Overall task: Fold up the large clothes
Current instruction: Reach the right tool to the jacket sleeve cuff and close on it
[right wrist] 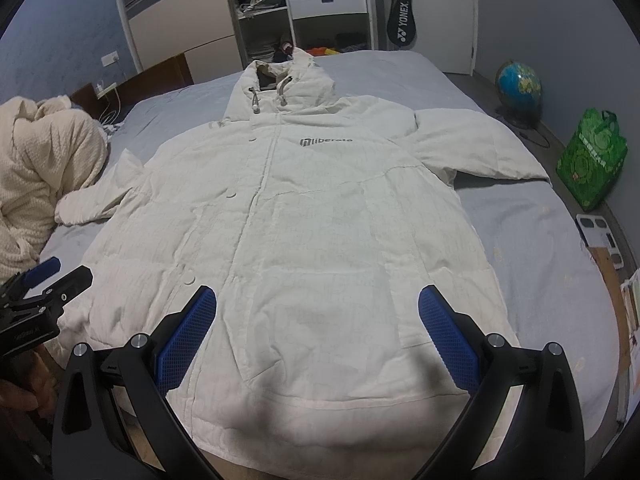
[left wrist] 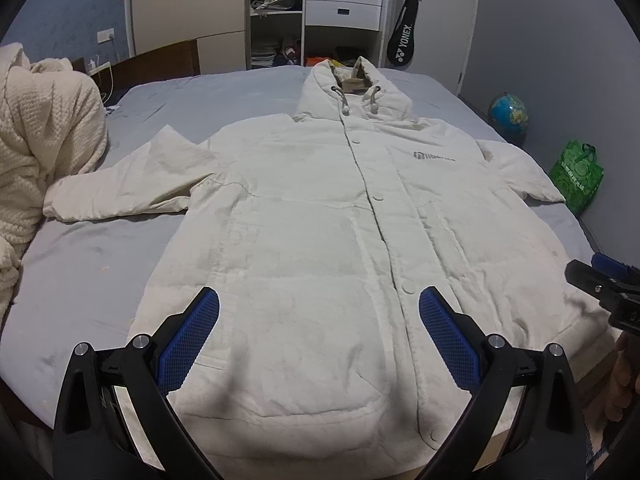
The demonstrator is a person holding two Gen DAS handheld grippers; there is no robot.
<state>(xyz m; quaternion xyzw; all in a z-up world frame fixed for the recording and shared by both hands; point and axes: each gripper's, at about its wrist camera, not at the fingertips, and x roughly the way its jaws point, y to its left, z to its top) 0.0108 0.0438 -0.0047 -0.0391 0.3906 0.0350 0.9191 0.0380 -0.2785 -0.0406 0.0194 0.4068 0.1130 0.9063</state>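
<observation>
A large white hooded coat (left wrist: 320, 248) (right wrist: 304, 216) lies flat and buttoned on the bed, hood at the far end, both sleeves spread outward. My left gripper (left wrist: 318, 300) hovers open above the coat's lower hem, left of the button line, holding nothing. My right gripper (right wrist: 317, 298) is open too, over the hem's right half. Each gripper shows at the edge of the other's view: the right gripper (left wrist: 600, 276) at the far right, the left gripper (right wrist: 56, 272) at the far left.
A grey bed sheet (left wrist: 88, 272) (right wrist: 540, 248) covers the bed. A cream knitted blanket (left wrist: 36, 148) (right wrist: 36, 168) is heaped at the left. A globe (right wrist: 518, 84), a green bag (right wrist: 592, 160) and a scale (right wrist: 600, 234) stand on the floor at the right. A wardrobe (left wrist: 344, 0) is beyond.
</observation>
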